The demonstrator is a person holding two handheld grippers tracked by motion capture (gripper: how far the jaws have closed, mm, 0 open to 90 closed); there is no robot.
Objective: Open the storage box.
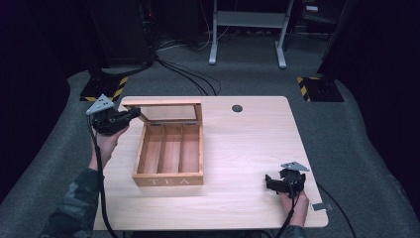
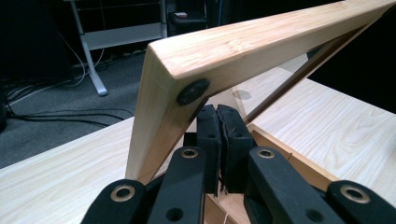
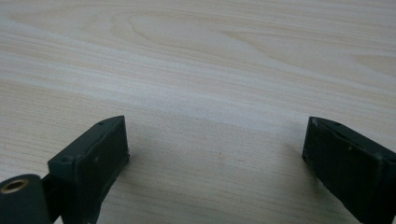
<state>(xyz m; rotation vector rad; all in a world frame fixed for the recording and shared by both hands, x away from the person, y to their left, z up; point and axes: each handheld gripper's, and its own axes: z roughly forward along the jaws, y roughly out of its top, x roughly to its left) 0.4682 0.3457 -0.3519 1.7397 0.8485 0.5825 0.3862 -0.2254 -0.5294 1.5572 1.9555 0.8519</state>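
Lifting lid (image 1: 163,103) at box's (image 1: 168,181) 10 o'clock corner | left gripper (image 1: 132,113) nearest, jaws closed, under lid edge | right gripper (image 1: 280,184) wide open, holding nothing, resting on table (image 1: 247,148)

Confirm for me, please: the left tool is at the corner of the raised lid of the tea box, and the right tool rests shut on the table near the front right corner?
Not quite: the right tool is open, its jaws standing wide apart over bare table in the right gripper view. The rest holds: the left tool is at the corner of the raised lid of the tea box.
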